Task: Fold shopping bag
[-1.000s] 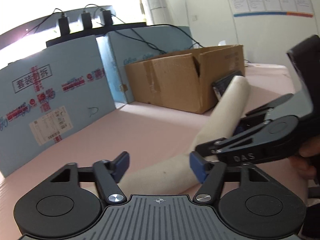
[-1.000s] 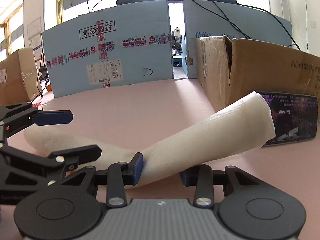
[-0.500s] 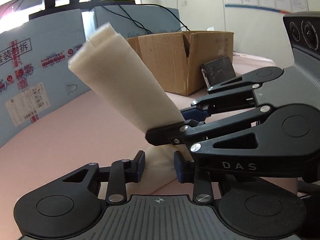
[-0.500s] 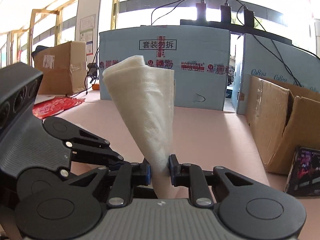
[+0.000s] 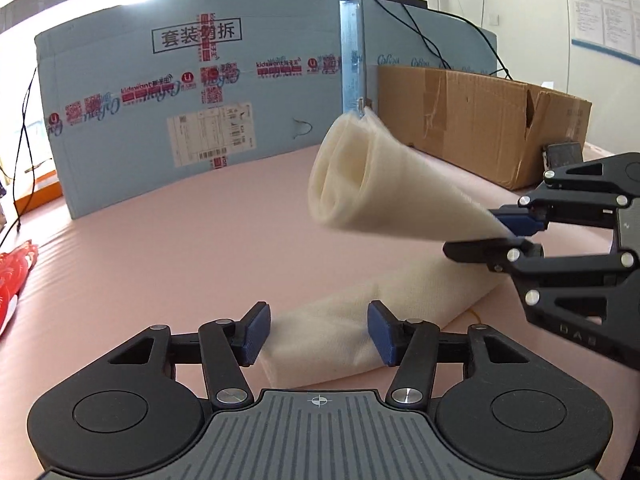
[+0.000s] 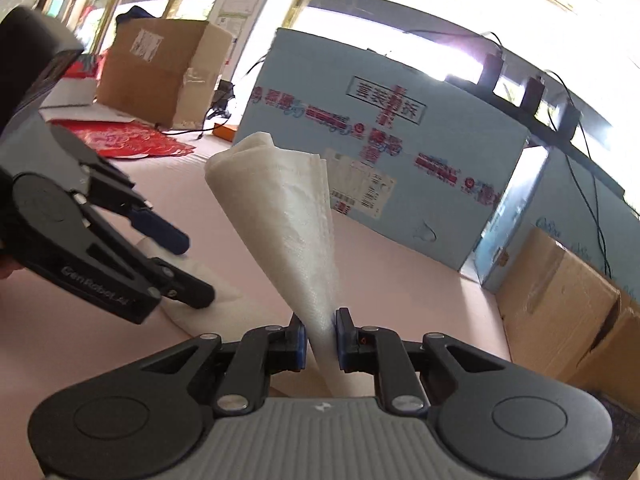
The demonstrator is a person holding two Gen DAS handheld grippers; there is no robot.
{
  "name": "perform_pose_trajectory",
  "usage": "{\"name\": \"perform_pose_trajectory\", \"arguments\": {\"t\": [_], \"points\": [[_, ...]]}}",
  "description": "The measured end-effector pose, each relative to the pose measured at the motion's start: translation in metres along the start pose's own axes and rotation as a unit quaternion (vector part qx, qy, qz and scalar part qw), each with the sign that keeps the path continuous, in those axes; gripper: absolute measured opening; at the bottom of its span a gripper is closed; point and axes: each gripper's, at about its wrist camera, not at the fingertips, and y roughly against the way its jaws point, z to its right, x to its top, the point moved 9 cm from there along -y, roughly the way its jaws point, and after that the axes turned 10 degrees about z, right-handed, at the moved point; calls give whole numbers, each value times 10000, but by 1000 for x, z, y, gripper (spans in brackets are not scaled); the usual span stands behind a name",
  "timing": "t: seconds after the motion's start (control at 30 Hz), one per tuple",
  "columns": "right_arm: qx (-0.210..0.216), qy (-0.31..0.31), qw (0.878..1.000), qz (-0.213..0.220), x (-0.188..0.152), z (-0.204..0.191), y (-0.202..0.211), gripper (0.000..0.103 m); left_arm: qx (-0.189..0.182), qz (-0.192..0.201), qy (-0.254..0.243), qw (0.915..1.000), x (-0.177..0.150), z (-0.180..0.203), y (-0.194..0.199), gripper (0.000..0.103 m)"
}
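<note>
Right gripper [image 6: 319,336] pinches the shopping bag [image 6: 288,216] end, lifted for folding over; left gripper [image 5: 316,334] spread wide, straddling the bag's desk-lying part.

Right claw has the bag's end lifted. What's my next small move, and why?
Probably carry the right claw toward the left claw, laying the shopping bag end over the half on the table. The left claw is open around that half.

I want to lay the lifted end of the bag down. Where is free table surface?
The pink table is bare between the blue board, the red item and the shopping bag. It is crowded on the right: brown box, right gripper pinching the bag.
</note>
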Motion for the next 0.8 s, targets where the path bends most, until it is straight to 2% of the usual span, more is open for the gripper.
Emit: {"name": "perform_pose_trajectory", "arguments": {"t": [0.17,0.23,0.4,0.43,0.47,0.53,0.57,0.63,0.7,0.77,0.8], "points": [[123,689,9975,-55,-4,-28,-1,16,85,-7,84,9999,0,-3,-3,69],[76,883,9960,-112,-6,-33,-2,16,118,130,127,9998,0,-3,3,73],[-17,1163,9931,-155,-9,-41,-5,17,371,873,98,9954,21,-14,44,80],[-33,1208,9926,-150,-9,-43,-5,17,414,1140,126,9925,29,-14,55,84],[-56,1268,9918,-140,-10,-44,-4,17,400,1374,175,9896,38,-11,61,88],[-94,1360,9906,-128,-11,-46,-5,17,286,1559,239,9871,48,-4,58,91],[-110,1401,9900,-130,-11,-47,-4,17,236,1477,126,9887,49,2,49,91],[-116,1419,9897,-138,-11,-48,-5,17,300,951,-425,9941,38,17,21,91],[-89,1319,9911,-142,-11,-46,-5,18,361,401,-769,9956,22,23,-3,93],[-71,1158,9931,-158,-10,-42,-4,23,273,232,-642,9973,16,20,-8,94],[-19,1017,9947,-161,-10,-37,-2,29,261,189,-590,9977,15,18,-9,96]]}}
